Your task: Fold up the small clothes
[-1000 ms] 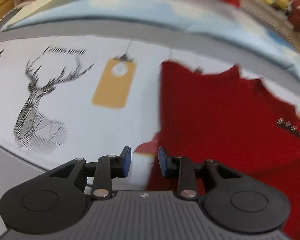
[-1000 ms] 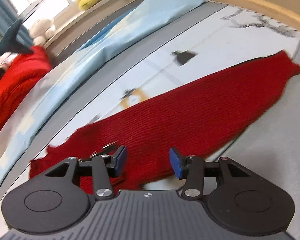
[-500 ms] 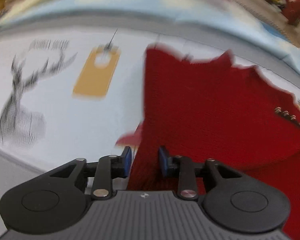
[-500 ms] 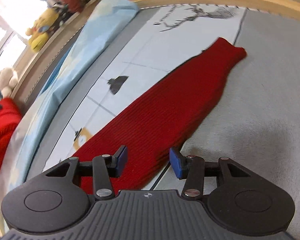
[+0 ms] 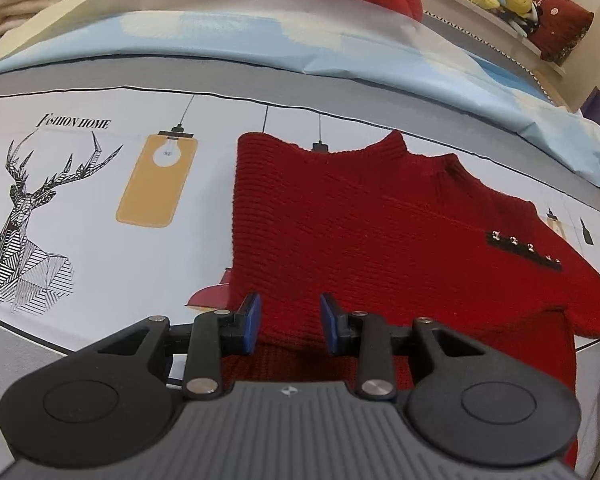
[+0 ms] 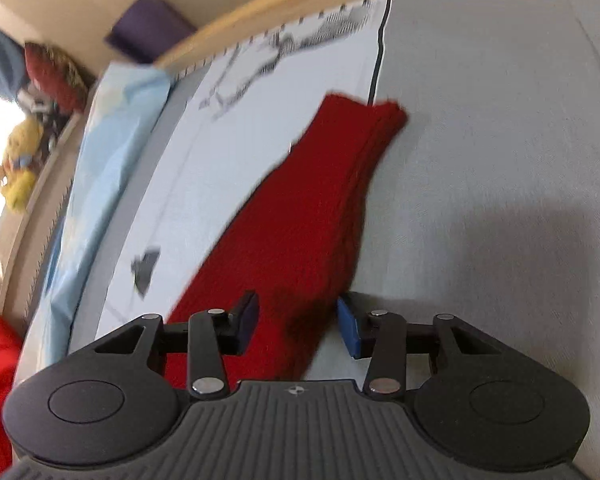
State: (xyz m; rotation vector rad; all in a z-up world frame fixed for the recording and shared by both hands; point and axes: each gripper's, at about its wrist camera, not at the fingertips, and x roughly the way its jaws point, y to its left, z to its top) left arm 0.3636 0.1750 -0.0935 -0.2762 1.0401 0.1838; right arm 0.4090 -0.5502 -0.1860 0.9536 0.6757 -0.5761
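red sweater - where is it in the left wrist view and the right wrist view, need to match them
Left wrist: the red sweater fills the centre and right, collar at top, just beyond the open left gripper.
Right wrist: only its long sleeve shows, running from the open right gripper up to the cuff.
Shared landmark: the pale printed sheet under the sweater.

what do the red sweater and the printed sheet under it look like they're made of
Sweater: chunky knit yarn, likely wool or acrylic; raised ribbed rows and a fuzzy, matte surface. A dark tab with small shiny studs looks metallic. Sheet: smooth, thin woven fabric, probably cotton or polyester; flat matte finish with crisp printed deer and lamps.
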